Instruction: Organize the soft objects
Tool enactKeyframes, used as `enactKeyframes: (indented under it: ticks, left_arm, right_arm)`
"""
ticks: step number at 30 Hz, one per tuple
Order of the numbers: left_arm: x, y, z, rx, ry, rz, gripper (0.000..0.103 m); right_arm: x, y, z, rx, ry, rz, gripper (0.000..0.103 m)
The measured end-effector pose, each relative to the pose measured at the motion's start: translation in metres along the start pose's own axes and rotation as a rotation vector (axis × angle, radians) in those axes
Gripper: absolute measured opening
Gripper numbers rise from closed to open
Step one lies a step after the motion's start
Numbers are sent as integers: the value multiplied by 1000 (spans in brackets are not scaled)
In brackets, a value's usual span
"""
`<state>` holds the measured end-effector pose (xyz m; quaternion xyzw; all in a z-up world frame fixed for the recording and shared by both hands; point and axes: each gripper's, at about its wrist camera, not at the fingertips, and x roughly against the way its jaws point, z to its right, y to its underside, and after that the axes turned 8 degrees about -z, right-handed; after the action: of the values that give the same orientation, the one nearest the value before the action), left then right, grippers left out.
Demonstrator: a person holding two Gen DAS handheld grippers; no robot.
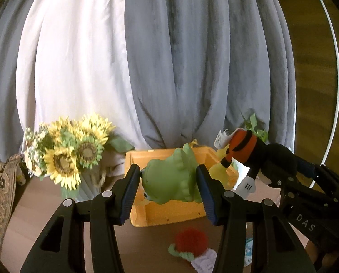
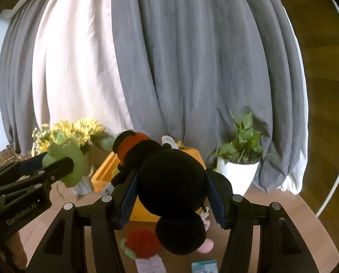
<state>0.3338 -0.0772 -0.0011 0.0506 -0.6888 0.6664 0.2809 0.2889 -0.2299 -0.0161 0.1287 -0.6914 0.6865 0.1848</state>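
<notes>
Left hand-held gripper (image 1: 169, 187): pinching the green frog toy (image 1: 169, 179) across its body, both blue pads pressed into the plush, and carrying it clear of the bench, in front of the orange bin.
Right hand-held gripper (image 2: 170, 190): clamped on the black mouse plush (image 2: 169, 182) around its big round head; the orange-clad body and white-gloved hand dangle out toward the bin.
Orange bin (image 1: 167, 216): sitting open toward the far side of the bench. What shows of its inside past the frog looks bare; something yellow peeks up at its far right corner, and I can't tell whether that belongs to the mouse plush or lies in the bin.
Done so far: by my reading, two toys are picked up and in the air, one per hand, but neither is in the bin yet.
Left to do: both held toys want dropping in. Then there's the red knitted toy (image 2: 142, 242) with a green edge, lying on the bench near its front edge, with a pale lilac scrap (image 2: 151, 265) just in front of it and a small blue-and-white card (image 2: 203, 266) to its right.
Bench (image 2: 271, 195): brown, smooth and matte, with a rounded right-hand edge.
On the bench: a sunflower bouquet (image 1: 71, 152) at the back left, a potted green plant (image 2: 240, 159) in a white pot at the back right.
Room: grey and white curtains (image 1: 169, 56) hang in deep folds right behind the bench, with wood-look floor beyond on the right.
</notes>
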Motion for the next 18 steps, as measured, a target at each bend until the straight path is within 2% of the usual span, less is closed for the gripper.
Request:
enactKeyframes:
  ticks: [10, 18]
  left_arm:
    - [-23, -23, 3, -7, -21, 42, 50]
    - [-44, -38, 5, -4, -41, 45, 50]
  right_arm:
    - [-17, -22, 5, 13, -2, 47, 58]
    - [-42, -38, 9, 24, -17, 55, 58]
